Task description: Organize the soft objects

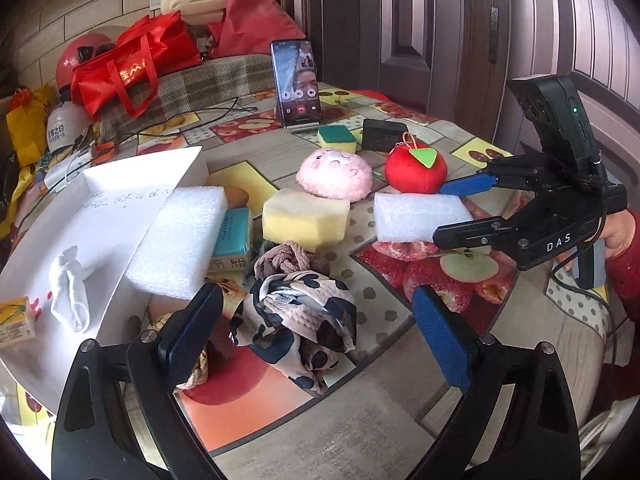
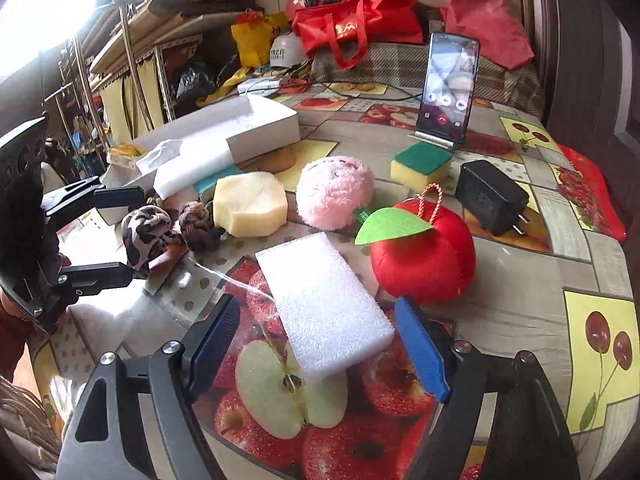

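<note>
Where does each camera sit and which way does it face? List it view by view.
Left wrist: on the left gripper, looking across the table at the spotted cloth; its own open fingers and the right gripper show.
Right wrist: on the right gripper, looking along the white foam block; its open fingers and the left gripper show.
Shared: foam block, red plush apple, phone.

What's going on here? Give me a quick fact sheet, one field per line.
Setting: table with fruit-print cover
Left gripper: open, around the spotted cloth
Right gripper: open, around the white foam block
Nearby soft items: red plush apple, pink plush, yellow sponge
Also there: phone on a stand, black charger
</note>
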Available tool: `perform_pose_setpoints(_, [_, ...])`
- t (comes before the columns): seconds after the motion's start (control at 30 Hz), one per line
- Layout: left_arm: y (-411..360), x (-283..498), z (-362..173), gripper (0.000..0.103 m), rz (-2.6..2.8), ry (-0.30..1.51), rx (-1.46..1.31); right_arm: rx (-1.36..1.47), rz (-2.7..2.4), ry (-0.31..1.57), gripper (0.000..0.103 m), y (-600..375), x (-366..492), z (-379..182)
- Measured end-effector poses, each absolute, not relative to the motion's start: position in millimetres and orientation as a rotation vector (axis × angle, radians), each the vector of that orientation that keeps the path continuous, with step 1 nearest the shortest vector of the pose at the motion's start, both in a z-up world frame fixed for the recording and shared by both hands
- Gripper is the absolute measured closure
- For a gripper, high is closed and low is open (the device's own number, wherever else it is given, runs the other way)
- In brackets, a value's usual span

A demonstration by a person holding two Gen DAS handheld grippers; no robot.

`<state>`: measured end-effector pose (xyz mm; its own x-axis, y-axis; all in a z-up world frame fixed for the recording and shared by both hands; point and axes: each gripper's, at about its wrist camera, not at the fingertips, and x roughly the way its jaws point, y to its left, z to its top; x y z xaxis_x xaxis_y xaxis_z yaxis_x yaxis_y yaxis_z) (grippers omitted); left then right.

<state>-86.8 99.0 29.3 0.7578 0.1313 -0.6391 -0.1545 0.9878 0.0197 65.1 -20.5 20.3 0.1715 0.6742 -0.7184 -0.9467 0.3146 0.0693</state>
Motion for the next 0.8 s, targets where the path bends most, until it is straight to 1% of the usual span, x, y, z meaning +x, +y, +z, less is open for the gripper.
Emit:
perform_pose_setpoints(0.03, [98,-84,27,0.012,0.156,0.714,-0.030,-0.464,1.203,0.751,0.026,-15,66,17])
perform_pose_setpoints(0.07, [98,-81,24,0.020,0.158,0.733,-0.024,-0.483,1.203,0.760,0.028,-11,66,14])
perform_pose_setpoints(0.1, [97,-79,22,0.030,0.162,0.749,-0.019,-0.505,1.208,0.771,0.034,-8,65,11])
perform_pose_setpoints(0.13, [97,-77,20,0.037,0.164,0.761,-0.017,-0.526,1.205,0.757,0.040,-7,62,10])
perform_pose_setpoints(0.17, [97,-76,18,0.052,0.160,0.770,-0.018,-0.541,1.212,0.745,0.044,-7,59,11])
perform_pose_setpoints(0.2, [97,-76,17,0.054,0.158,0.775,-0.017,-0.552,1.231,0.731,0.052,-8,55,11])
perform_pose_setpoints(0.23, [96,-77,18,0.055,0.155,0.768,-0.013,-0.565,1.248,0.718,0.052,-8,51,12])
perform_pose_setpoints(0.27, [94,-79,20,0.059,0.147,0.754,-0.009,-0.573,1.264,0.700,0.052,-10,46,13])
perform_pose_setpoints(0.43, [87,-92,31,0.060,0.150,0.671,0.026,-0.516,1.328,0.549,0.052,-28,31,32])
perform_pose_setpoints(0.67, [103,-113,46,0.060,0.212,0.538,-0.053,-0.246,1.288,0.479,0.052,-52,53,51])
perform_pose_setpoints(0.8, [108,-121,51,0.060,0.244,0.490,-0.077,-0.226,1.269,0.440,0.052,-48,49,55])
